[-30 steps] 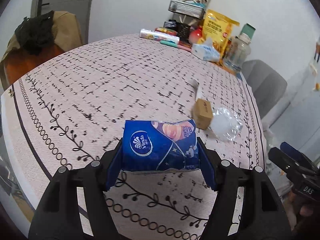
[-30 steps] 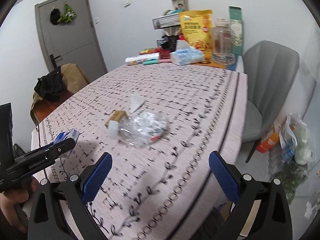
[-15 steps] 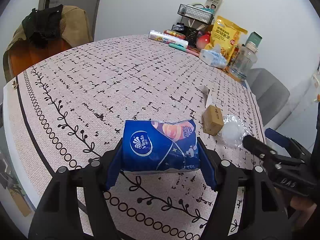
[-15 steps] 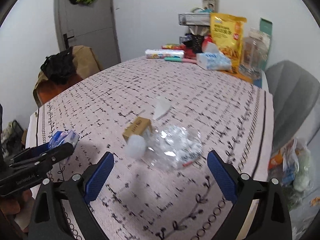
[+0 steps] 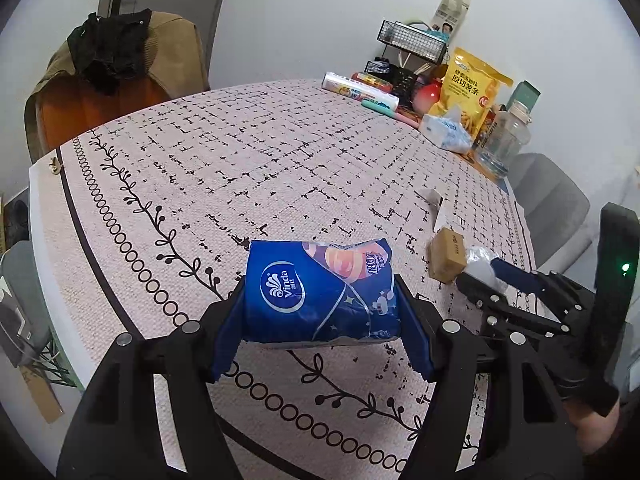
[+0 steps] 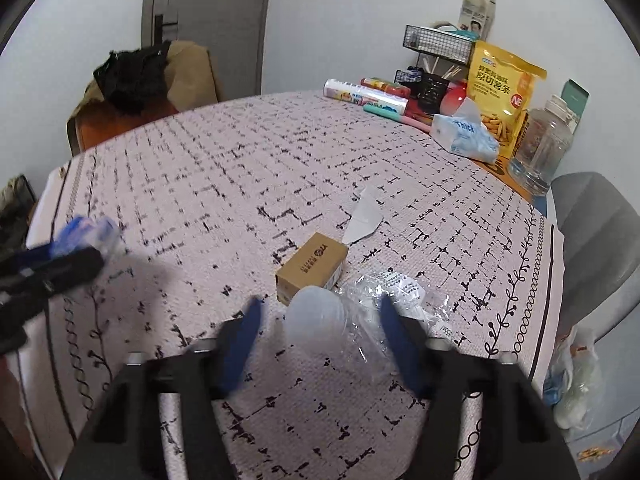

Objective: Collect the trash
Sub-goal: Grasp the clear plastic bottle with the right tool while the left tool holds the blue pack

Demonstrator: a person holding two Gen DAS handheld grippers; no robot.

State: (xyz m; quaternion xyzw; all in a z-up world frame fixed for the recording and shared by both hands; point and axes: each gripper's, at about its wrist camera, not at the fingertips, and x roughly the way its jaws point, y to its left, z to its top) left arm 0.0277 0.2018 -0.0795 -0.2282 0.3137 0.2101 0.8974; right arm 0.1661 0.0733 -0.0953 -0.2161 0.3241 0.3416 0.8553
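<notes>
"Vinda" on blue tissue pack [image 5: 320, 292], "Thick" on white tissue pack [image 6: 464, 136], "原切薯条" on yellow snack bag [image 6: 502, 92]

Even, soft indoor light; fisheye-curved edges, motion blur in right view.

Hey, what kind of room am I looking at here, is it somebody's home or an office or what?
Most likely a home dining room. A table with a patterned cloth has chairs around it, one with clothes draped over its back, and snacks, a tissue pack and a water bottle crowd its far end.
</notes>
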